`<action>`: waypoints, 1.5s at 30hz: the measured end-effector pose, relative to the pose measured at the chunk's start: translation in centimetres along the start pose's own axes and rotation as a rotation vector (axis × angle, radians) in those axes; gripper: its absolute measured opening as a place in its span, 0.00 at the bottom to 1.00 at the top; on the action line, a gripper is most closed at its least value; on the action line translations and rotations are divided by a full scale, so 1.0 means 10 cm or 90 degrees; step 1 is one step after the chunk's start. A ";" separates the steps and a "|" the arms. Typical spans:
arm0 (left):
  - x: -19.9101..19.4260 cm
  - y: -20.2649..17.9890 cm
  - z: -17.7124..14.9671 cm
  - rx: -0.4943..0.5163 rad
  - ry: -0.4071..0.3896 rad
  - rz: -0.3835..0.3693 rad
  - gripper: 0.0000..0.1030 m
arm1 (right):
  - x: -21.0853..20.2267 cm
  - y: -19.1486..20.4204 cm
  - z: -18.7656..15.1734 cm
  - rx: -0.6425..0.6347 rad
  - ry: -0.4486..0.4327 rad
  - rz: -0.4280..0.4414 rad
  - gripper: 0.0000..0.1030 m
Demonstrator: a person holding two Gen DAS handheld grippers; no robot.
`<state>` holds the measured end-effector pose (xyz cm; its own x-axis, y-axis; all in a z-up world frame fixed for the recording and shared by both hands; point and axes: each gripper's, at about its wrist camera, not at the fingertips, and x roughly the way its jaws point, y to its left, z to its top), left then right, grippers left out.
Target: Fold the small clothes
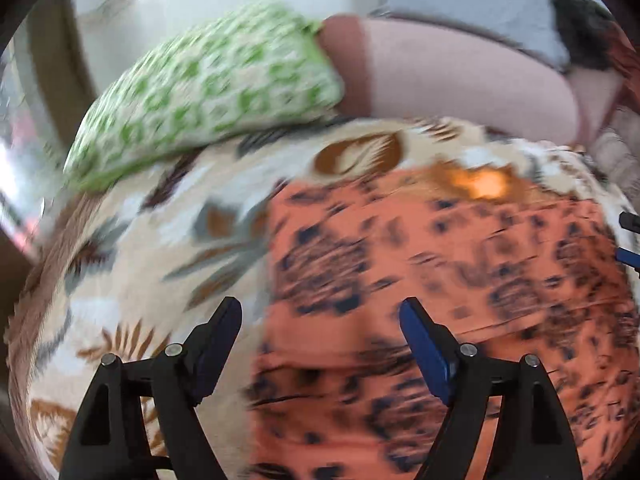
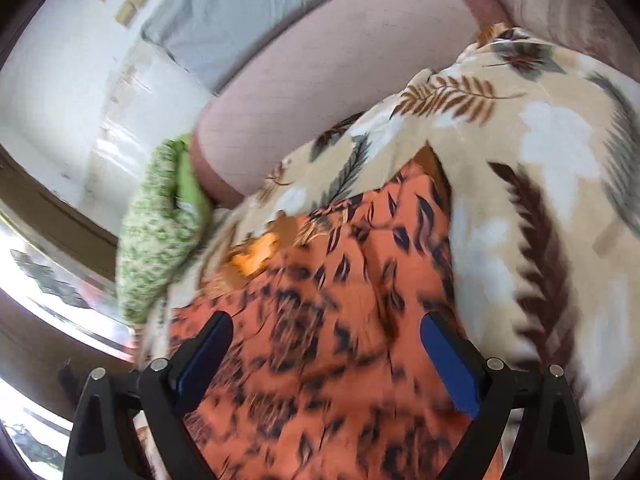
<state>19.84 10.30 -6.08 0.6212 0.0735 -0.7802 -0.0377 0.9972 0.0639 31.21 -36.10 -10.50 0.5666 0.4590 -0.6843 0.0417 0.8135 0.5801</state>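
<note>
An orange garment with dark leaf prints [image 1: 440, 280] lies flat on a beige leaf-patterned blanket [image 1: 132, 248]. It fills the lower middle of the right wrist view [image 2: 320, 340] too. My left gripper [image 1: 320, 312] is open and empty, its jaws wide apart over the garment's left edge. My right gripper [image 2: 326, 328] is open and empty above the garment. The right gripper's tips show at the right edge of the left wrist view [image 1: 630, 240]. Both views are motion-blurred.
A green-and-white patterned cushion [image 1: 208, 92] lies at the blanket's far left edge, also in the right wrist view [image 2: 160, 224]. A pink bolster [image 1: 452, 84] lies behind the blanket. A grey pillow [image 2: 240, 12] leans against the white wall. The blanket [image 2: 540, 160] extends to the right.
</note>
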 end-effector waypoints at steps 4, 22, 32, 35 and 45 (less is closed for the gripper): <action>0.44 0.19 -0.20 -0.027 0.064 0.014 0.79 | 0.54 0.17 0.04 -0.091 0.093 -0.163 0.85; 0.48 0.38 0.11 -0.092 -0.010 0.003 0.81 | 0.00 0.38 0.07 -0.117 -0.029 -0.154 1.00; 0.86 0.31 0.08 -0.068 0.032 0.026 0.85 | 0.50 0.44 0.07 -0.192 0.079 -0.224 0.12; 0.88 0.32 0.07 -0.073 0.029 0.025 0.86 | 0.20 0.50 0.08 -0.198 0.013 -0.249 0.03; 0.60 0.37 0.19 -0.063 -0.016 0.048 0.88 | 0.02 0.43 0.08 -0.149 -0.026 -0.244 0.08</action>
<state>24.90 14.39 -9.35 0.6329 0.1494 -0.7597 -0.1617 0.9851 0.0591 32.11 -32.80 -7.79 0.5794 0.0978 -0.8092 0.0703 0.9831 0.1691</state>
